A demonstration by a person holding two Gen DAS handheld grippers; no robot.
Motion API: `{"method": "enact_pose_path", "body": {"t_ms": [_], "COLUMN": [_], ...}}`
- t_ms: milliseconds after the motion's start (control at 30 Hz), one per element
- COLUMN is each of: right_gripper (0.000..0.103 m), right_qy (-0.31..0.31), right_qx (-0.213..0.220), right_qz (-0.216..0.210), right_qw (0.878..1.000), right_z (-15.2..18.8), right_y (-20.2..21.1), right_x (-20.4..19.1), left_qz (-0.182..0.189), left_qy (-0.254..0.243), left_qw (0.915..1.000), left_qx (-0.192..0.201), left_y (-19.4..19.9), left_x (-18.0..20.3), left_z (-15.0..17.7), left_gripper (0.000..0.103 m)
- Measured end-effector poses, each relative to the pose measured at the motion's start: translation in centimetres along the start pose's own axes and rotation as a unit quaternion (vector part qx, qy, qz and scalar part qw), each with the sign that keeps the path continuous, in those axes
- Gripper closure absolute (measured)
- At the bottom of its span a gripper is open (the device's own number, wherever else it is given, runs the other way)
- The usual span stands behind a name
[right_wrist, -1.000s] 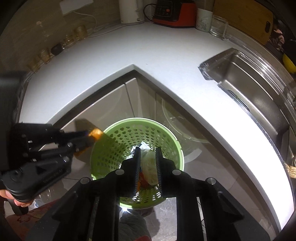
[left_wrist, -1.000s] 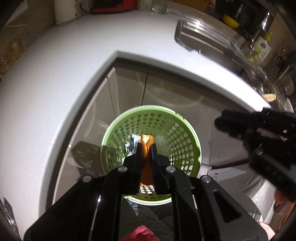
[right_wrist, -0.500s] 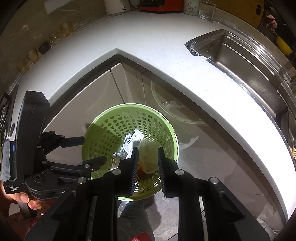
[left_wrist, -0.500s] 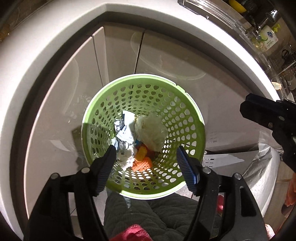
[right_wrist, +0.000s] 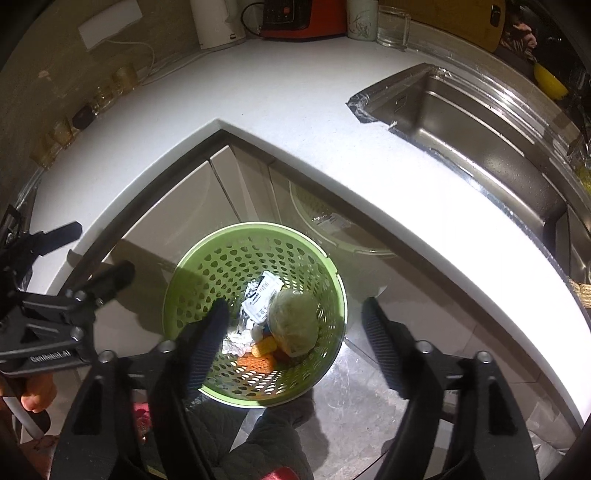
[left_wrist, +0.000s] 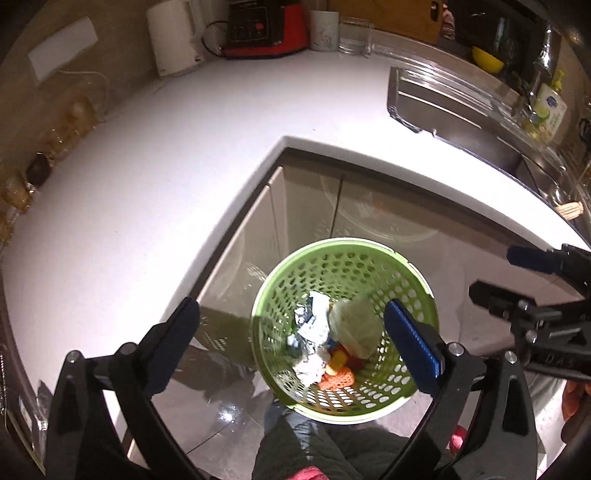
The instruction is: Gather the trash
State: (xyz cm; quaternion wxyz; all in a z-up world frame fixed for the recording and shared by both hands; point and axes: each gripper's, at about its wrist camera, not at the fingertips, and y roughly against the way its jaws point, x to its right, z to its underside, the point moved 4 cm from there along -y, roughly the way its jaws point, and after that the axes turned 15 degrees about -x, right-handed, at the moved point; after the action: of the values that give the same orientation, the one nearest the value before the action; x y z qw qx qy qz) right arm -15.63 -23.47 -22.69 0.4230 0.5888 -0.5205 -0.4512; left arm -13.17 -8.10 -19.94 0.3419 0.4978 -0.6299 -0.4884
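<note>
left gripper (left_wrist: 291, 332) is spread wide with nothing in it, hanging over the floor by the inner corner of the white worktop (left_wrist: 177, 155). Right below sits the green basket (left_wrist: 280, 295), trash piled in its bottom: crumpled foil (left_wrist: 308, 365), a pale bag wad (left_wrist: 356, 326), an orange scrap (left_wrist: 338, 380). right gripper (right_wrist: 295, 321) is wide open too, empty, above the basket's right rim

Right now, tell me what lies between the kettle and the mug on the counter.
A red-and-black appliance stands between the kettle and the mug at the back of the counter, with its cord beside the kettle. Both wrist views show it.
</note>
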Motion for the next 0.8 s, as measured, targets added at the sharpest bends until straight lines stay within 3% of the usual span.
{"method": "enact_pose_path", "body": {"t_ms": [133, 267, 467, 800], "right_gripper": [0.011, 0.010, 0.007, 0.003], "right_qy": [0.002, 0.003, -0.003, -0.006], "right_qx": [-0.011, -0.020, -0.017, 0.003], "right_qz": [0.003, 0.003, 0.003, -0.001], "right_qw": [1.000, 1.000, 1.000, 1.000], "right_z": [0.3, 0.5, 0.5, -0.2], "right_y": [-1.1, -1.7, -1.3, 0.9], "right_x": [0.1, 0.3, 0.8, 1.1], "left_qz": [-0.008, -0.025, -0.021, -0.032], "left_qy": [0.007, 0.009, 0.005, 0.015], "left_qw": [0.9998, 0.9994, 0.9997, 0.9991], "left_qx": [-0.014, -0.020, -0.014, 0.023], "left_y": [-0.4, -0.9, -0.4, 2.5], "left_x": [0.1, 0.5, 1.0, 0.8], "left_z": [0.0, 0.4, 0.4, -0.7], "left_gripper": [0.008, 0.008, 0.008, 0.008]}}
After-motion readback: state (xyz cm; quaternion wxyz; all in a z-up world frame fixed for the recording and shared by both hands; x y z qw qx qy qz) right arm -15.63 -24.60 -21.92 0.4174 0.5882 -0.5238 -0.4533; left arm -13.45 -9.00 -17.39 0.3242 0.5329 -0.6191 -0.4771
